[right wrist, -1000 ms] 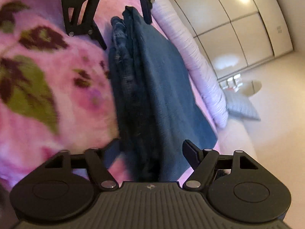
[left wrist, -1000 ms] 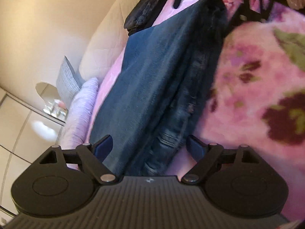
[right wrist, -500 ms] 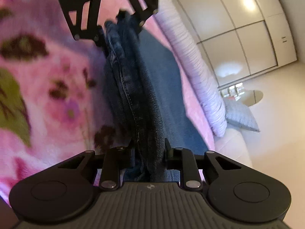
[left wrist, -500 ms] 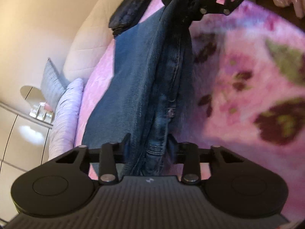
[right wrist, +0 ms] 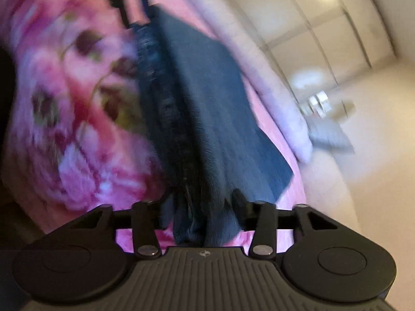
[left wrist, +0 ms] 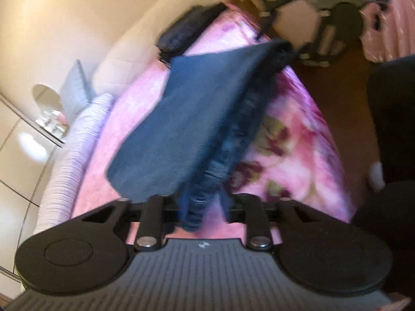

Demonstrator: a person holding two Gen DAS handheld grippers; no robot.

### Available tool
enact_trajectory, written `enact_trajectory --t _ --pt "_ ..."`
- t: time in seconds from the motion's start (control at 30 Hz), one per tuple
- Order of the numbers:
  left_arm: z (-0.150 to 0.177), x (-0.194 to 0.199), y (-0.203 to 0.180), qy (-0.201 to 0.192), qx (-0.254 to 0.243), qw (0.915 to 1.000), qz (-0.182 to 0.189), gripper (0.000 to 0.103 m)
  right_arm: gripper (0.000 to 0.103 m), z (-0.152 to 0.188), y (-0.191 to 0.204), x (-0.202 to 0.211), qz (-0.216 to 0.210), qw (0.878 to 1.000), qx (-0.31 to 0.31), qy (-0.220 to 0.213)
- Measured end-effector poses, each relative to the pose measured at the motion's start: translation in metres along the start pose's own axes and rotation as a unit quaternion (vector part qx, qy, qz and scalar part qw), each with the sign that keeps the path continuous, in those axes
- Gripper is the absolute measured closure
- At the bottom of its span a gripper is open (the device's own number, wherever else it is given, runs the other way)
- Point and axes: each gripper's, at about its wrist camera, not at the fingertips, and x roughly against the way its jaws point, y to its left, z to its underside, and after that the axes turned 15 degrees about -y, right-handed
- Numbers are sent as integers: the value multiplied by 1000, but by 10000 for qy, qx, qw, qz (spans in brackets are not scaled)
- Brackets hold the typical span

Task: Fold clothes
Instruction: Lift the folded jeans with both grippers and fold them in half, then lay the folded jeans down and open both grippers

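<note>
Between both sets of tongs hangs the jeans (left wrist: 197,119), folded lengthwise, stretched from the left gripper (left wrist: 203,206) to the right gripper (right wrist: 199,207) above the pink floral blanket (left wrist: 298,140). Each pair of jaws is opening with denim bunched between them; the left blue pads (left wrist: 225,202) appear to press the fabric, while the right fingers (right wrist: 238,202) show a gap. Risk: widening jaws may drop one end, so the fold collapses unevenly. Motion blur limits detail. No containers are visible; a dark garment pile (left wrist: 186,33) lies far ahead of the left tongs.
</note>
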Motion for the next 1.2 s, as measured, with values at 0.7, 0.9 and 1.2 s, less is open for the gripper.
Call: enact_trajectory --t 0.7,0.9,1.2 --pt "34 -34 58 197 622 9978 77 69 78 -12 -14 38 581 9834 -1708 184" --pt "29 -3 84 -301 1808 9826 301 69 76 -41 -22 44 559 9741 -2154 -408" --pt "19 -55 108 -41 1880 9821 43 69 77 -13 -53 5 183 9361 -3512 -12"
